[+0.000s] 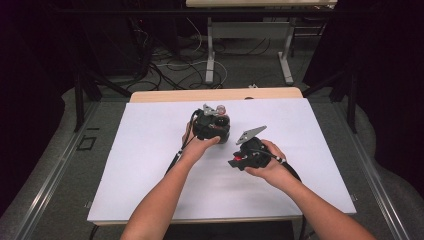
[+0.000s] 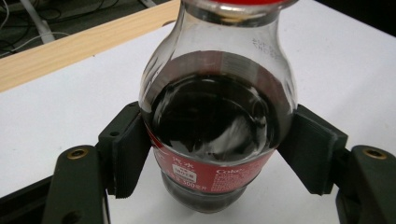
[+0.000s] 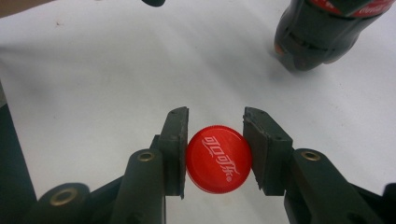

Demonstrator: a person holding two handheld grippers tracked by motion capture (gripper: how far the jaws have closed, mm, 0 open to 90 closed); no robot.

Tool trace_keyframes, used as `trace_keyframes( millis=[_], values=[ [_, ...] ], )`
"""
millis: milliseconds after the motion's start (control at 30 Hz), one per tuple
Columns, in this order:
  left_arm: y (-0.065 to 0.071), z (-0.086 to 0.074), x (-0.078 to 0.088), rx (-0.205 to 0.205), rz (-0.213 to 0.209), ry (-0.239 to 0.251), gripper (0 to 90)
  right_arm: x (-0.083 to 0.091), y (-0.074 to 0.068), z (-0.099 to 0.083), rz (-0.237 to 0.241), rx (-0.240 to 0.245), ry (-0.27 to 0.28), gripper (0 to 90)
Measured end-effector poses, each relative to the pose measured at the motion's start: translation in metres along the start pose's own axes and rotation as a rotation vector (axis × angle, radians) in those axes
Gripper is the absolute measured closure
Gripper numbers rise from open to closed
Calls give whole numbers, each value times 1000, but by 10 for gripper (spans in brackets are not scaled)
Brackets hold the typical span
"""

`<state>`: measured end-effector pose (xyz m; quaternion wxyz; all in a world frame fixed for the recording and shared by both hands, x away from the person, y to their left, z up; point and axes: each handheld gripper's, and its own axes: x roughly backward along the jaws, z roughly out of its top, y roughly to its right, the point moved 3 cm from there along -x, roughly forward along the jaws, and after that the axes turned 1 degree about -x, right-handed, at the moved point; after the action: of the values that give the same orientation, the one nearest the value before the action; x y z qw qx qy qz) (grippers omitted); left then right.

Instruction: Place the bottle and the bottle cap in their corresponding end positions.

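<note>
**Cola bottle and cap — uncapped, both in grip**

While the left tool [image 2: 212,149] clamps the cola bottle [image 2: 217,116] around its labelled belly, its foot sits just above the white desk [image 1: 150,150], near the far middle. Item two: red cap [image 3: 218,158], pinched flat-side-up by the right tool [image 3: 215,156], to the bottle's right and nearer the person, low over the desk. The bottle holds dark liquid, neck out of frame above. Handling note — probably the cap is being set down: lower it level until it touches the desk, then release; keep the bottle upright and steady, lest it slosh.
</note>
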<state>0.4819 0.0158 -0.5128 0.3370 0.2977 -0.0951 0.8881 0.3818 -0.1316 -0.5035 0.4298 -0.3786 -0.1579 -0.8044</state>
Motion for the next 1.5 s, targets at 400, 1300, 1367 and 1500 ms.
trace_keyframes(
  millis=[400, 1300, 1367, 1500],
  values=[
    [-2, -12, -5, -29, -7, -27, 298, -13, 0, -2, 10, -23, 5, 613],
    [-15, -40, 31, 98, -46, 1, 23, -53, -21, -5, 65, 15, -16, 612],
    [-16, -44, 37, 103, -41, -1, 7, -54, -25, -7, 65, 6, -29, 612],
    [-17, -52, 48, 131, -52, 6, 7, -59, -27, -10, 71, 6, -33, 611]
  ],
)
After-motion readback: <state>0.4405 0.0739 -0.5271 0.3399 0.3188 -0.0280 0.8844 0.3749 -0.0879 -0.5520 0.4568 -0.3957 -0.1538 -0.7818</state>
